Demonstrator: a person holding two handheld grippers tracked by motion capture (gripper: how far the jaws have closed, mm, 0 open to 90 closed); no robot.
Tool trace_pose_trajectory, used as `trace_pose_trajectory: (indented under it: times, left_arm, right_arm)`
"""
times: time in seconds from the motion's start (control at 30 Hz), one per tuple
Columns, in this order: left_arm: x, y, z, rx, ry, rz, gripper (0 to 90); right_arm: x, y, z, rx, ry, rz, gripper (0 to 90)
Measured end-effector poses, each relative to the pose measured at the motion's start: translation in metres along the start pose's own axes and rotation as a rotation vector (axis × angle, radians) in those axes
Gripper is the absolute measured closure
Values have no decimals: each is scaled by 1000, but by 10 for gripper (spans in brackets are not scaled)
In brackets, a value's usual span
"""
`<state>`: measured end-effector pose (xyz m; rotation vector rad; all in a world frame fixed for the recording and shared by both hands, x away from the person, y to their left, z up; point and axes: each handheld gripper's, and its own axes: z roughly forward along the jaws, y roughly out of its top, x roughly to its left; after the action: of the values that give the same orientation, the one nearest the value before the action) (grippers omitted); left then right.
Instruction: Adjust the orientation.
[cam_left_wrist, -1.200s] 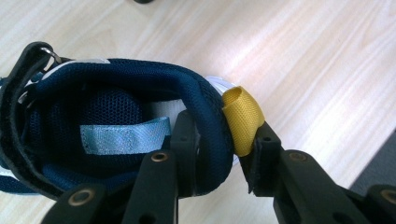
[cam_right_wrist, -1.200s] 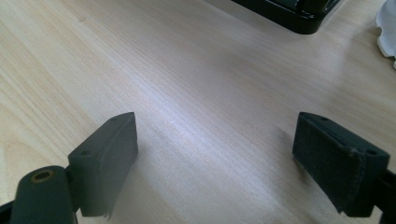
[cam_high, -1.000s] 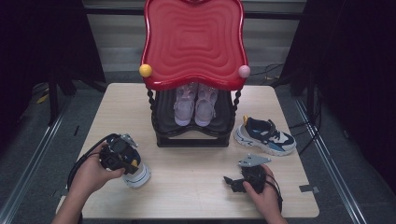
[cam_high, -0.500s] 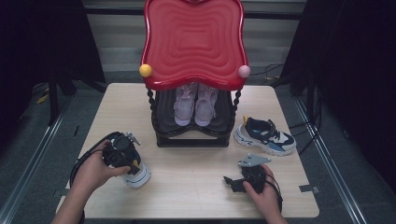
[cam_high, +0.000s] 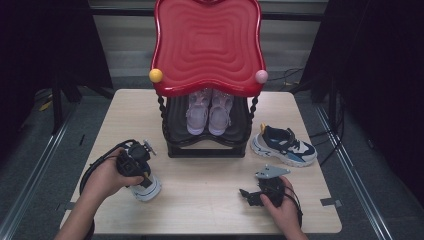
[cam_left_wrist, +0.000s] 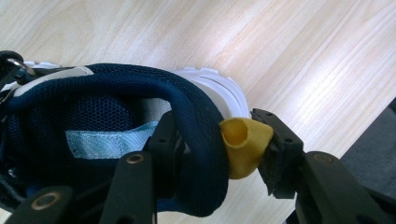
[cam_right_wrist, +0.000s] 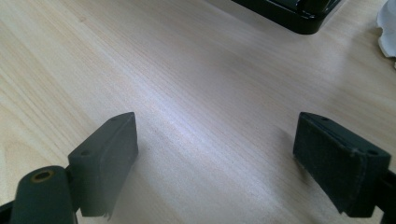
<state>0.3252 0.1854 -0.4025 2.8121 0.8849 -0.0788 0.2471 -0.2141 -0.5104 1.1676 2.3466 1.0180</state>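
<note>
The left gripper (cam_left_wrist: 219, 149) straddles the heel collar of a navy shoe (cam_left_wrist: 98, 116): one jaw sits inside the shoe mouth, the other outside against the yellow pull tab (cam_left_wrist: 243, 145). Its jaws have just been opening from a tight pinch and eased back a little; the collar and tab lie between them, the outer pad at the tab, so I judge the hold loose rather than a firm clamp. In the high view that gripper (cam_high: 134, 160) sits over the shoe (cam_high: 145, 189) at about eight o'clock from the rack (cam_high: 207, 145), in much the same spot as a second ago; the shoe rests on the table (cam_high: 210, 200), not yet lifted.

This reads as a re-grip at the heel before carrying the shoe toward the rack, where a pink pair (cam_high: 209, 111) already stands on the lower shelf.

The right gripper (cam_right_wrist: 215, 154) rests with jaws spread wide over bare wood, holding nothing; it lies at five o'clock from the rack (cam_high: 260, 192); the mate (cam_high: 283, 145) waits at three o'clock.
</note>
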Motion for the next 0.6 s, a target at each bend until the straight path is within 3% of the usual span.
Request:
trace_pose_trajectory:
  times: [0.13,0.6]
  left_arm:
    - [1,2,1,10,-7,-18,555]
    - [4,11,12,102,-20,-1,603]
  right_arm:
    - [0,0,0,0,1,0,134]
    - [0,0,0,1,2,3,133]
